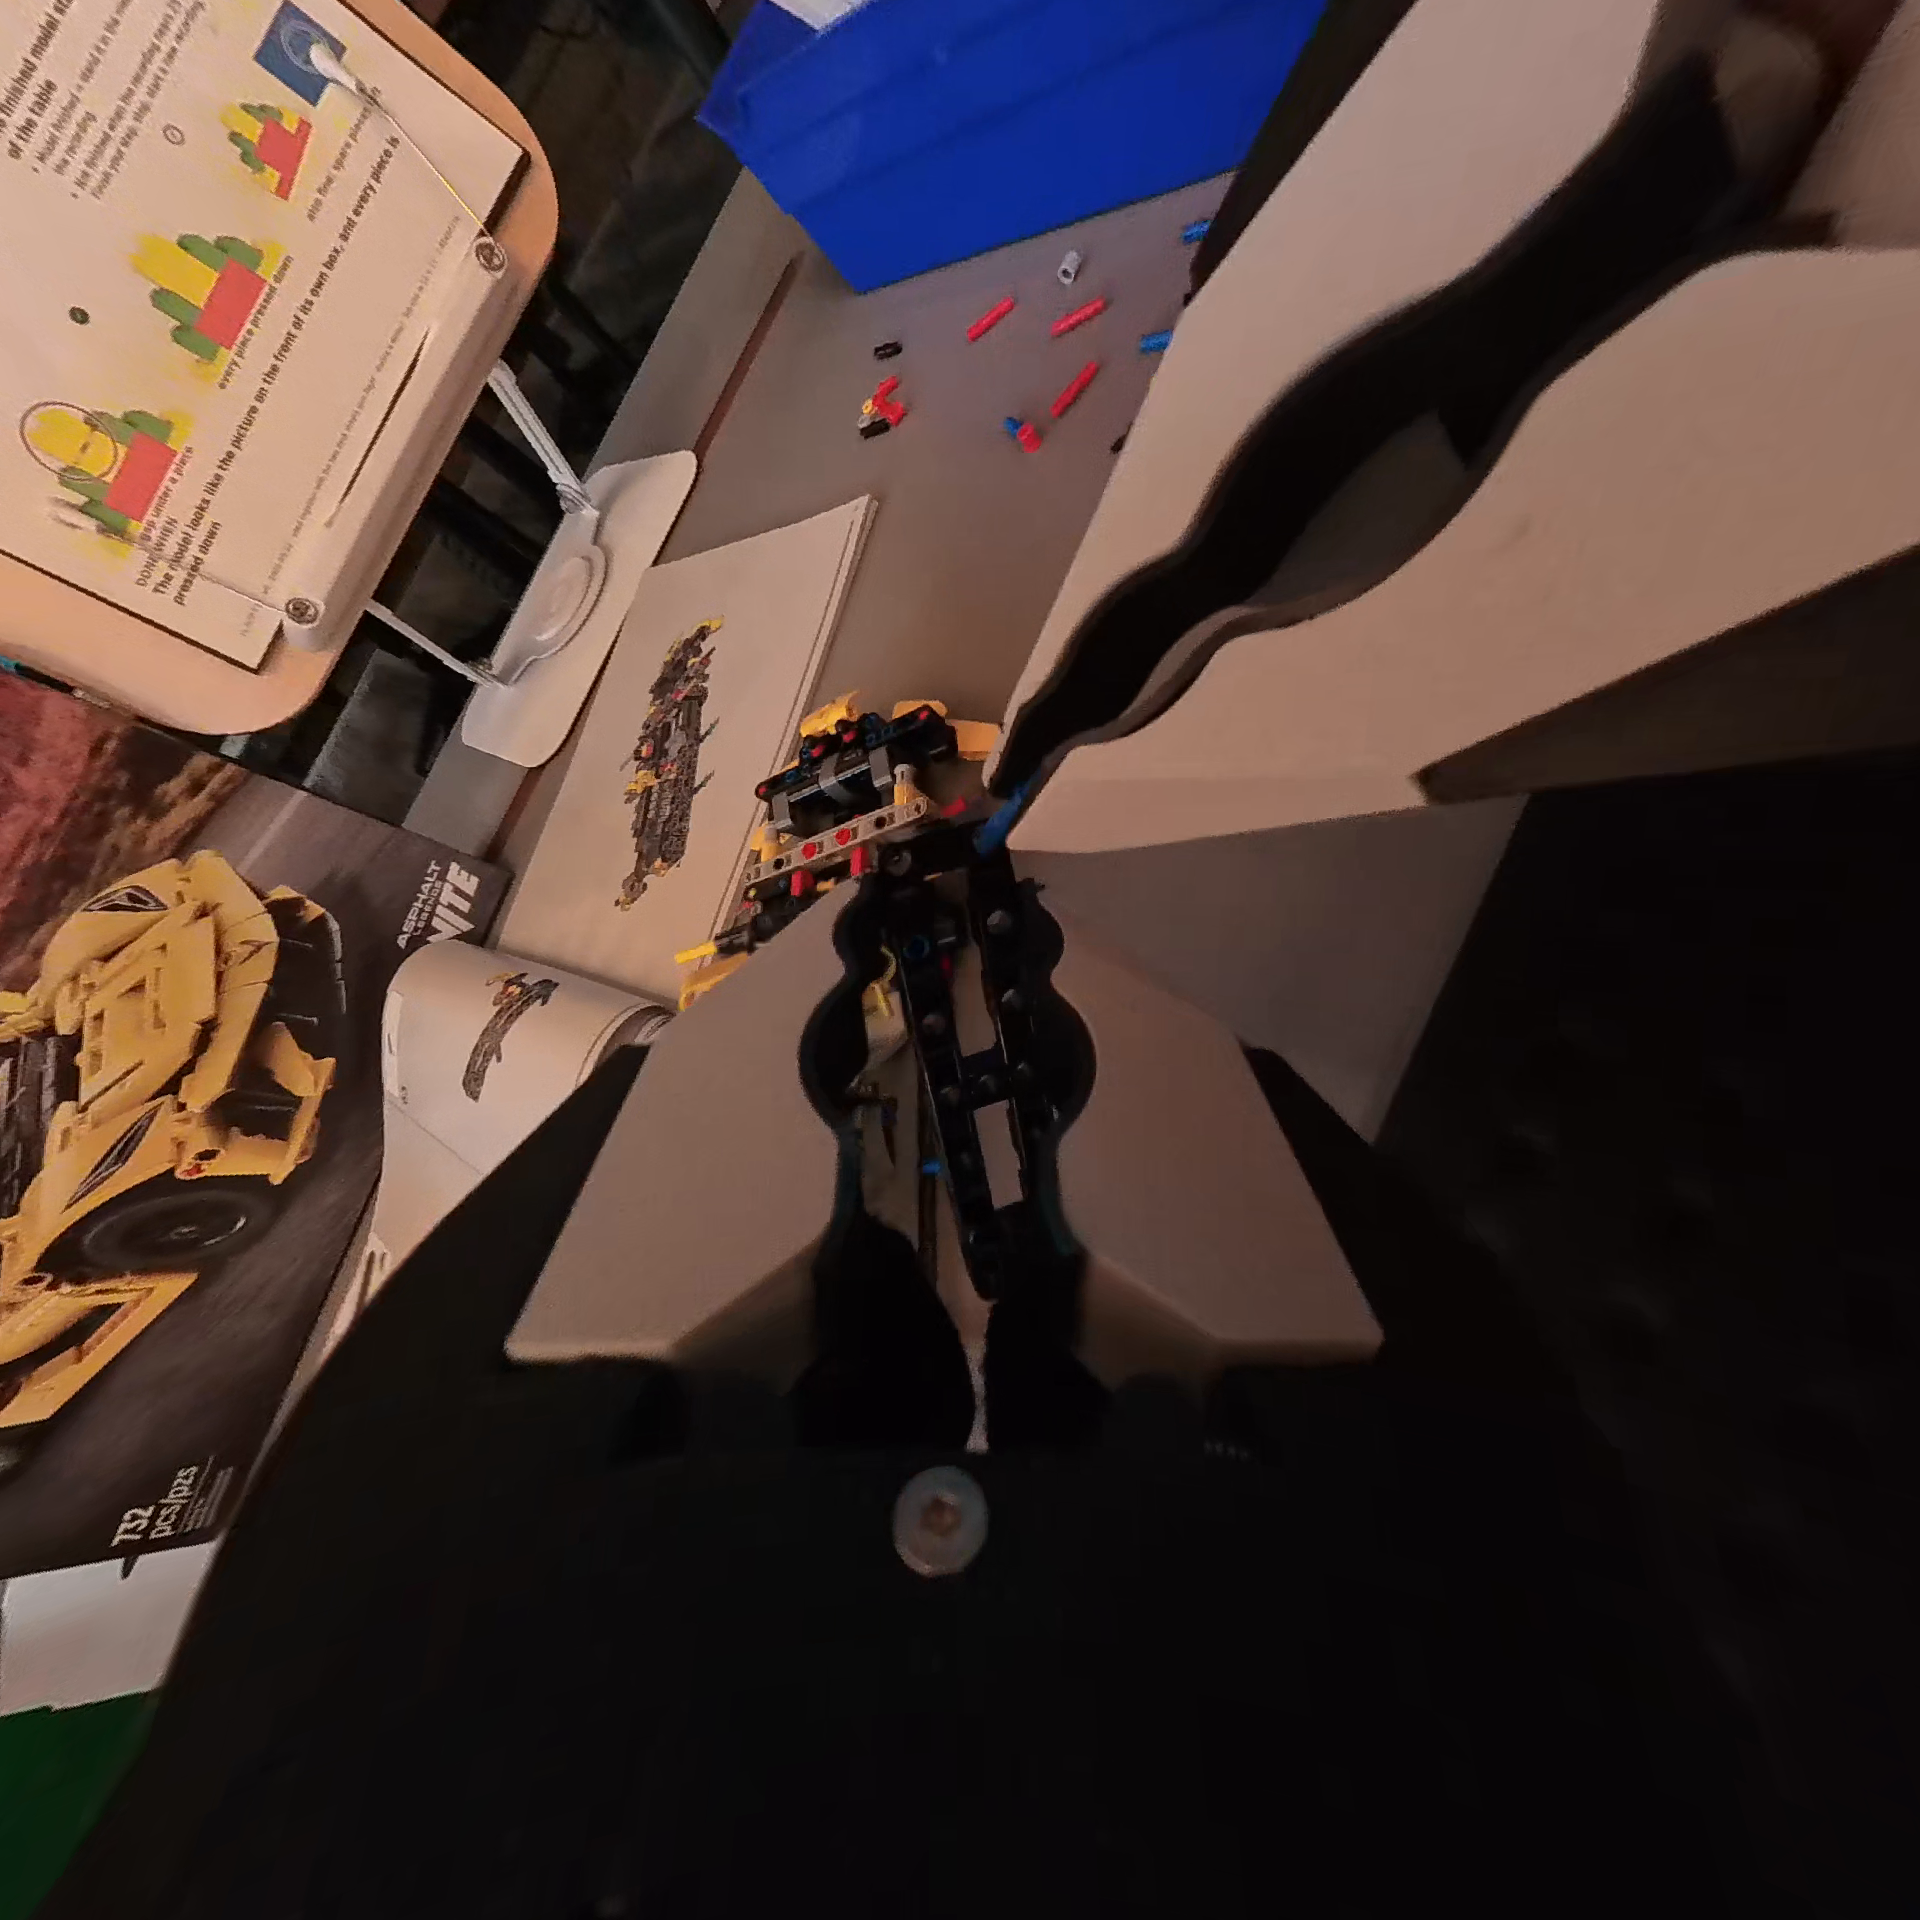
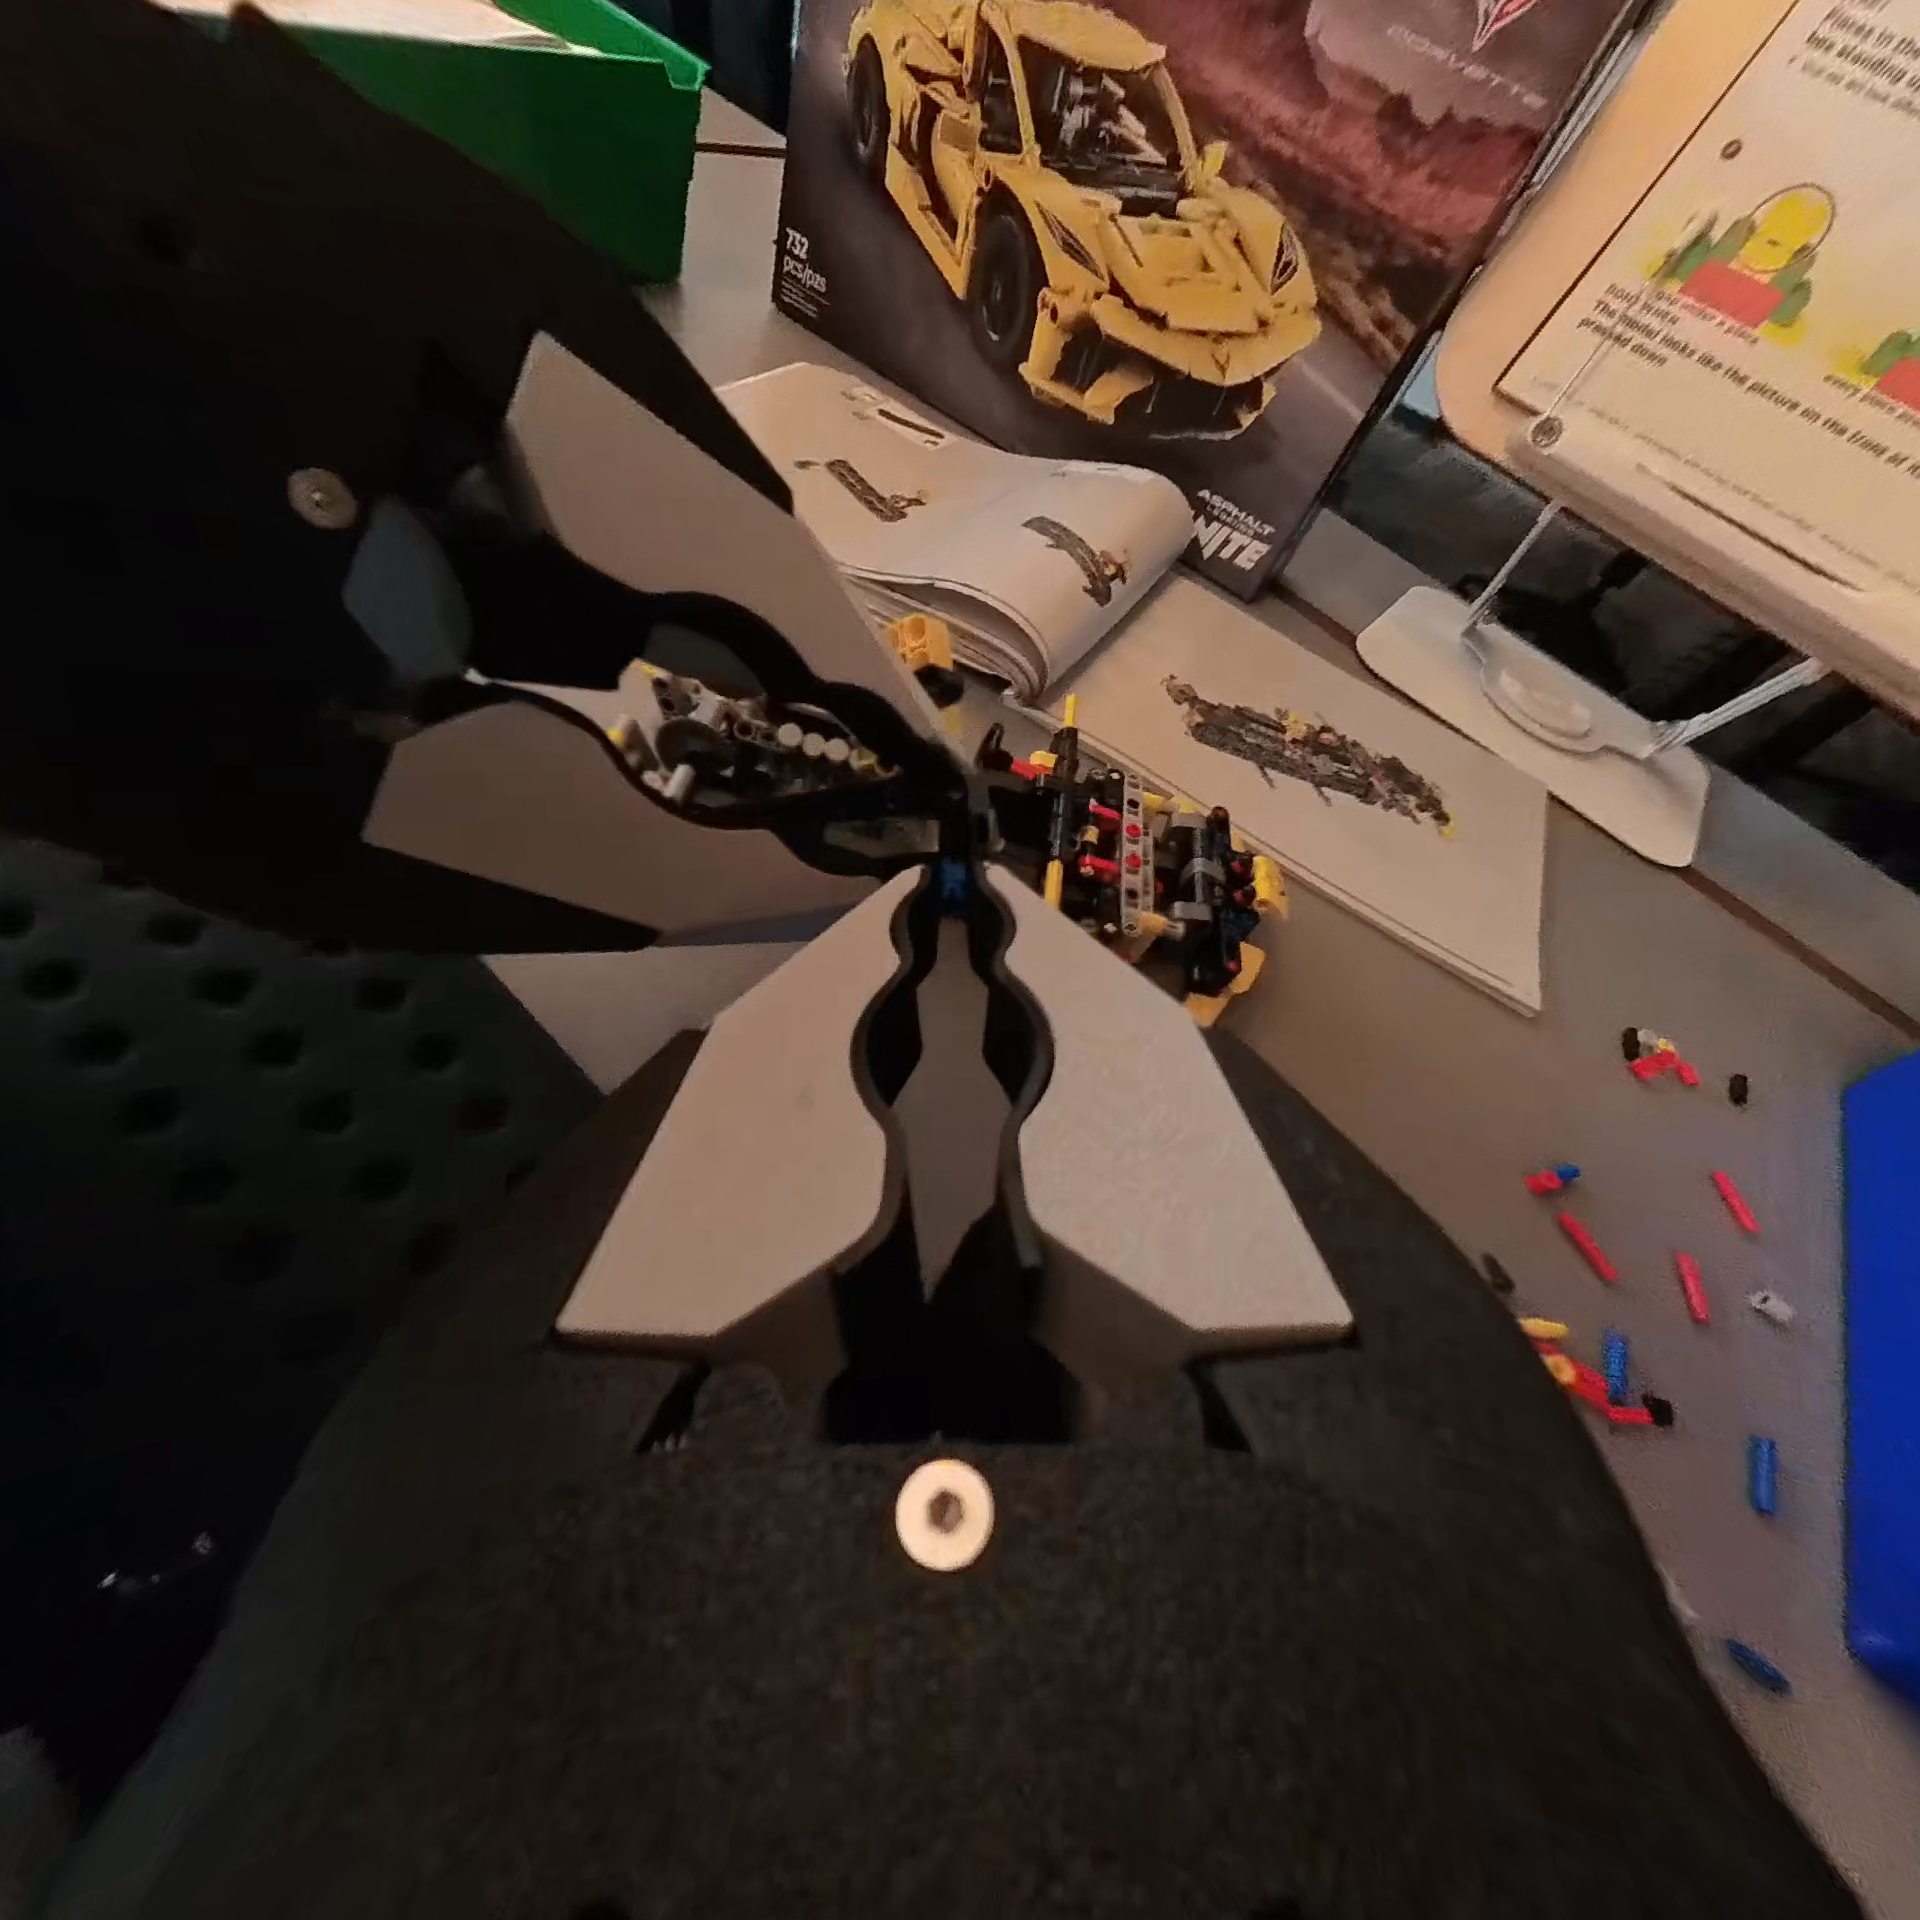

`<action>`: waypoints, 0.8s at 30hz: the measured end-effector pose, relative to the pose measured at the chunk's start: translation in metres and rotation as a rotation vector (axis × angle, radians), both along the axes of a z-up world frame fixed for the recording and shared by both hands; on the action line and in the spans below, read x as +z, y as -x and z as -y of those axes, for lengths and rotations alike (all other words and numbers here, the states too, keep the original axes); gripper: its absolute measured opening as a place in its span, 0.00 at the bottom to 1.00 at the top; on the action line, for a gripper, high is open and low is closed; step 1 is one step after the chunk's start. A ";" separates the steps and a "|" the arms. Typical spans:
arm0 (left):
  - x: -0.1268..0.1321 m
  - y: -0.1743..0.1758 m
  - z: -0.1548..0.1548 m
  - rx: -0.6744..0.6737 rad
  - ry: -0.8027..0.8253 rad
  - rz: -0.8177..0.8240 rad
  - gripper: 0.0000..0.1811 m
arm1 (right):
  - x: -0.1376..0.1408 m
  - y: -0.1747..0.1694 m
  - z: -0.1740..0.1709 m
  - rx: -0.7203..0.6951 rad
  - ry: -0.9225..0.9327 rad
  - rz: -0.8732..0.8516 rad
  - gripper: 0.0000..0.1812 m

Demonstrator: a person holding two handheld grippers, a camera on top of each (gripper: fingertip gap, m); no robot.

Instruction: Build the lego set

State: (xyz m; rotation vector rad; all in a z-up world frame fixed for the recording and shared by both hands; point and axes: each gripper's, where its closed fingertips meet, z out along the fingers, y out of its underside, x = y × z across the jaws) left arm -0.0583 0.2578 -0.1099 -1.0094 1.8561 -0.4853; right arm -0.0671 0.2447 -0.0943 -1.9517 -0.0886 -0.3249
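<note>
The partly built black, yellow and grey lego car chassis (image 1: 862, 800) is held above the table. My left gripper (image 1: 940, 904) is shut on the chassis's black beams, which run back between its fingers. In the right wrist view the left gripper (image 2: 935, 769) comes in from the left, with the chassis (image 2: 1143, 842) sticking out to the right. My right gripper (image 2: 951, 878) is shut on a small blue pin (image 2: 951, 885) at its tips. The pin touches the black edge of the chassis. In the left wrist view the right gripper (image 1: 1000, 800) comes in from the upper right with the blue pin (image 1: 995, 826).
Loose red, blue and black pieces (image 2: 1621, 1299) lie on the table beside a blue bin (image 2: 1881, 1351). An open instruction booklet (image 2: 987, 520), a printed sheet (image 2: 1330, 810), the set box (image 2: 1091, 208), a card on a white stand (image 2: 1558, 675) and a green bin (image 2: 540, 114) surround the work area. The tips of both grippers are at nearly the same place.
</note>
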 end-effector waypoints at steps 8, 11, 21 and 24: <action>-0.002 0.003 0.019 -0.064 0.004 0.000 0.15 | 0.003 0.004 -0.001 -0.031 -0.011 0.090 0.02; -0.007 0.003 0.019 -0.035 -0.014 -0.021 0.14 | -0.001 0.003 0.001 -0.036 0.019 0.143 0.02; -0.029 0.035 0.038 -0.288 0.398 -0.394 0.15 | -0.020 0.022 0.030 0.327 -0.055 -0.087 0.02; -0.028 0.041 0.045 -0.416 0.393 -0.514 0.15 | -0.016 0.015 0.038 0.363 -0.074 -0.261 0.02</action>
